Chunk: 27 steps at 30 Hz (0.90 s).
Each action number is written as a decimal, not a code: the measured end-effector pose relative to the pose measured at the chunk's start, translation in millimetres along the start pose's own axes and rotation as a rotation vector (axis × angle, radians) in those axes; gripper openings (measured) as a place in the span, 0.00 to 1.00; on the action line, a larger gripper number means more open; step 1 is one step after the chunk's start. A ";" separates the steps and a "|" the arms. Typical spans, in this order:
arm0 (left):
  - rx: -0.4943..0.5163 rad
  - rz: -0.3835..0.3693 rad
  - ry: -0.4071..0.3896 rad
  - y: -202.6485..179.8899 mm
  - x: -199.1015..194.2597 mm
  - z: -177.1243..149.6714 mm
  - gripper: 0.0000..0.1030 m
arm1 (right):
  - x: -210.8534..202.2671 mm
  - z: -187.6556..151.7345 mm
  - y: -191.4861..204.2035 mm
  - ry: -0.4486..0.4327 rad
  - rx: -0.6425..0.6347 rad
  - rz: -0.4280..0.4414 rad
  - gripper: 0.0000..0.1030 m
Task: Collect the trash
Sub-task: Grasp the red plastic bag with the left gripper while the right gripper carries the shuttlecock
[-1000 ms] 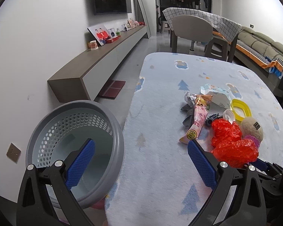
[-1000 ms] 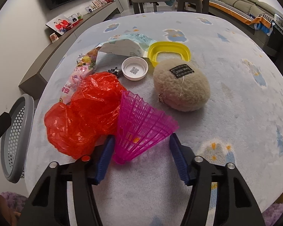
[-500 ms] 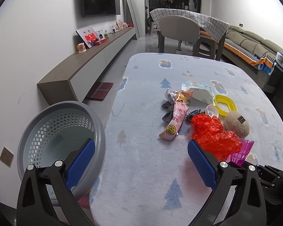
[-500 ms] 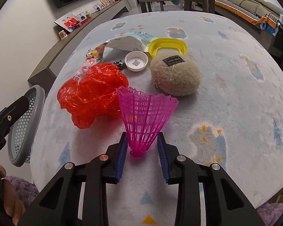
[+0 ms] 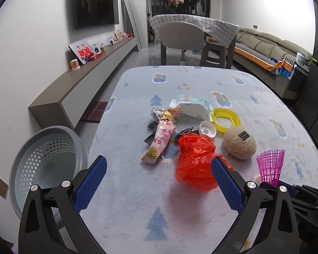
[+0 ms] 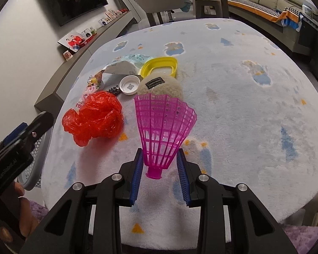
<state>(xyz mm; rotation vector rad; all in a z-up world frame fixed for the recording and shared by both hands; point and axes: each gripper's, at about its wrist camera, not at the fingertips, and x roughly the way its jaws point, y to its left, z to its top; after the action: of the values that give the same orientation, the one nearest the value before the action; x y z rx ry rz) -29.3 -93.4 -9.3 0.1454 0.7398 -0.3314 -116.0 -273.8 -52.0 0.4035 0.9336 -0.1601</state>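
Observation:
My right gripper point(image 6: 160, 160) is shut on a pink plastic shuttlecock point(image 6: 164, 127) and holds it above the table; the shuttlecock also shows in the left wrist view point(image 5: 270, 166). My left gripper point(image 5: 158, 171) is open and empty above the table's near left part. A crumpled red plastic bag point(image 5: 196, 158) point(image 6: 94, 118) lies between them. A pink snack wrapper point(image 5: 161, 140), a white cap point(image 5: 207, 128) and a pale packet point(image 5: 190, 105) lie behind it. A grey perforated basket point(image 5: 44, 160) stands on the floor at the left.
A beige plush ball point(image 5: 239, 142) and a yellow rectangular lid point(image 5: 226, 119) sit on the fluffy blue table cover point(image 5: 180, 80). A low cabinet point(image 5: 84, 80) runs along the left wall. A chair point(image 5: 181, 37) and sofa point(image 5: 271, 48) stand beyond.
My right gripper has closed on the pink shuttlecock and lifted it upright off the table. My left gripper has drawn back and swung right, so the basket sits farther left in its view.

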 end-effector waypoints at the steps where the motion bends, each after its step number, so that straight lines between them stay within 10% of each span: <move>1: 0.000 -0.007 0.008 -3.8 2.8 -1.1 0.94 | -1.7 0.5 -2.0 -0.002 0.006 0.008 0.30; 18: 0.078 0.000 0.081 -47.9 63.5 -7.0 0.92 | -24.8 6.3 -30.9 -0.046 0.072 0.057 0.30; 27: 0.089 -0.053 0.134 -47.4 68.0 -14.7 0.43 | -21.5 4.9 -26.3 -0.035 0.056 0.054 0.30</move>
<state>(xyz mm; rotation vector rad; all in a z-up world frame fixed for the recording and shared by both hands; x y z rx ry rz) -8.1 -150.9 -67.0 0.2342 0.8630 -0.4087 -133.0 -300.6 -39.1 0.4756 0.8842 -0.1437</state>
